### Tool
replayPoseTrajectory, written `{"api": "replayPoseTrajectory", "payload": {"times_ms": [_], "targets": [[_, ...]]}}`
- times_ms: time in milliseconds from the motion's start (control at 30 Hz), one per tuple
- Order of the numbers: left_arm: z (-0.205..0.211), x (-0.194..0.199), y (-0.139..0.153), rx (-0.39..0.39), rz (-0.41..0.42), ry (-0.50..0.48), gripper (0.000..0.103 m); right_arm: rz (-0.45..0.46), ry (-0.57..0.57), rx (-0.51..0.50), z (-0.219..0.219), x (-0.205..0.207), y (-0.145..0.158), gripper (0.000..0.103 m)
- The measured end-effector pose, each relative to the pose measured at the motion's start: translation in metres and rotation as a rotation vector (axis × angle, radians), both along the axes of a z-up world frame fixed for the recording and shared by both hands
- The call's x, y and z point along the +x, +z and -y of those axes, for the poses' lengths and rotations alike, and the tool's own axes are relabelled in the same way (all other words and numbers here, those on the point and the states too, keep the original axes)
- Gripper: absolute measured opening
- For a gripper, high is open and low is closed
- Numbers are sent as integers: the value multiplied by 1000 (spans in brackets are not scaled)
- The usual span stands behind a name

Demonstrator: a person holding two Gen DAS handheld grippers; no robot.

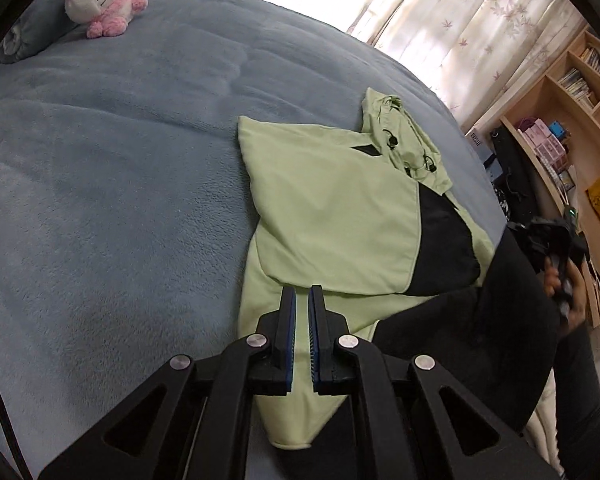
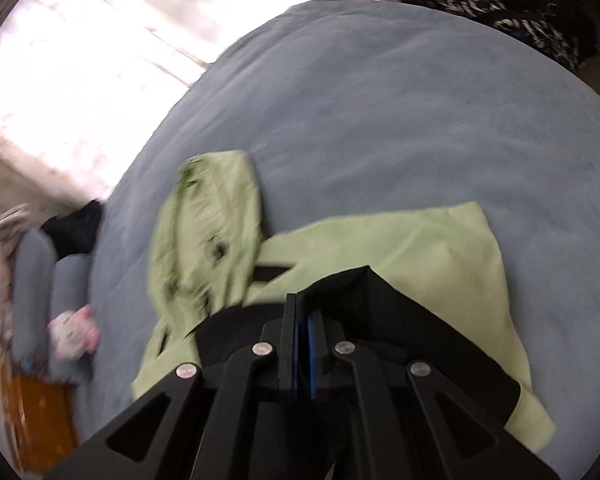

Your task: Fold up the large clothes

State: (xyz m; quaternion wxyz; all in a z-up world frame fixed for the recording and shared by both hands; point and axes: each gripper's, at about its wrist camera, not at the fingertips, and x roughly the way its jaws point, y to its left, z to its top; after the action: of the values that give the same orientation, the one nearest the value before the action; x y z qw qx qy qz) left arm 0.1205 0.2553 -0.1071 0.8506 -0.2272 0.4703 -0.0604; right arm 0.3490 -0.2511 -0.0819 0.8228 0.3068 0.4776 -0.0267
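A light green jacket [image 1: 332,208] with black panels [image 1: 448,240] lies folded on the blue-grey blanket [image 1: 120,180], its hood [image 1: 396,140] at the far end. My left gripper [image 1: 302,294] hovers over the jacket's near edge, jaws shut, only a thin slit showing green cloth underneath. In the blurred right wrist view, my right gripper [image 2: 303,300] is shut just above the jacket's black panel [image 2: 440,328]. Nothing shows between its pads. The green body [image 2: 420,248] lies to the right and the hood [image 2: 204,232] to the left. A hand [image 1: 560,280] holds the right gripper's handle at the bed's right side.
A pink and white plush toy [image 1: 100,0] and a blue pillow [image 1: 32,36] sit at the bed's far end. The person's dark-clothed body [image 1: 480,340] borders the jacket on the right. A wooden bookshelf [image 1: 572,120] and curtains [image 1: 460,20] stand beyond the bed.
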Motion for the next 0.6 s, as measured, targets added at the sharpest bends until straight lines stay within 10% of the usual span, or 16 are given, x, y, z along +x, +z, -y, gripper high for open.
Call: {"api": "replayPoseTrajectory", "payload": {"times_ms": [200,300,433,600], "targets": [[11,-4,-7,103,-20,-92,13,-101,13,-66,-3,26,-41,6],[21,-19,-8,165,-14,-157,17,-37,80,-115,-7,10,-25,16],[37,-49,-2,251,27,-253,29,79,163,-158,-9,-37,17,57],[59,-102,13,338,114,-392,43,153,233,-192,-9,-96,51,57]]}}
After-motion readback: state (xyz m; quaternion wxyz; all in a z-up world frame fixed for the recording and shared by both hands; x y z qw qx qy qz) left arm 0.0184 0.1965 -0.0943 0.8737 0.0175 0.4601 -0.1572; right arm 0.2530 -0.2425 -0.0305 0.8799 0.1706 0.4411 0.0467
